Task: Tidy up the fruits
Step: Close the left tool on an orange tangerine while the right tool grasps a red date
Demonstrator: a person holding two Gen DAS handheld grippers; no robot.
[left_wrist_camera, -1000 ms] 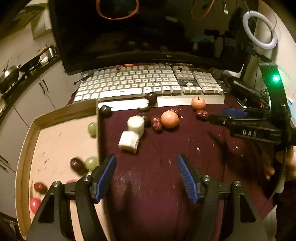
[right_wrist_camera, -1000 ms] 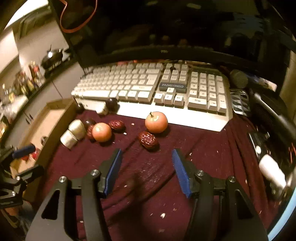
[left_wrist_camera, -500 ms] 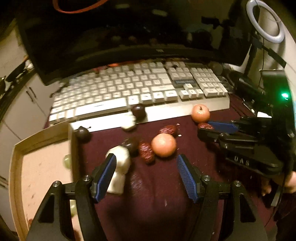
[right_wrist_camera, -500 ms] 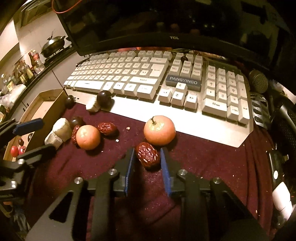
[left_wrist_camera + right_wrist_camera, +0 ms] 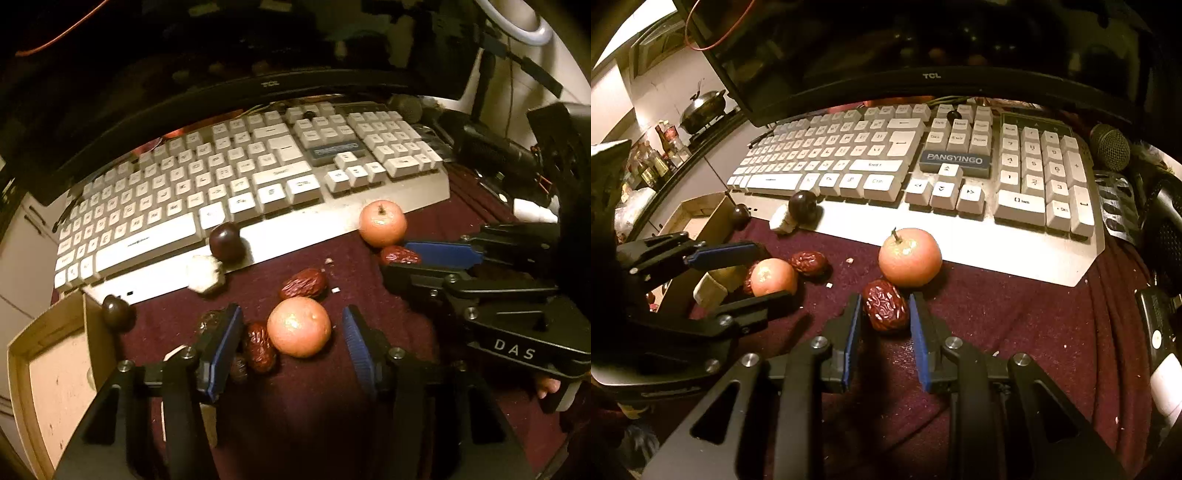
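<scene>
Right gripper point(image 5: 882, 321) clamped on wrinkled date point(image 5: 886, 305) beside stemmed fruit point(image 5: 909, 257) — we judged lift next. Left gripper point(image 5: 291, 332) jaws just closing round orange fruit point(image 5: 298, 327), pads not touching; we aimed for cardboard tray point(image 5: 22, 354).

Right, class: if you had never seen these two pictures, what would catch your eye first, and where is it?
Probably the right gripper, shut on a wrinkled red date on the maroon cloth, just in front of an orange-red fruit. Next, the left gripper, its jaws just closing around another round orange fruit. Behind both lies a white keyboard.
</scene>
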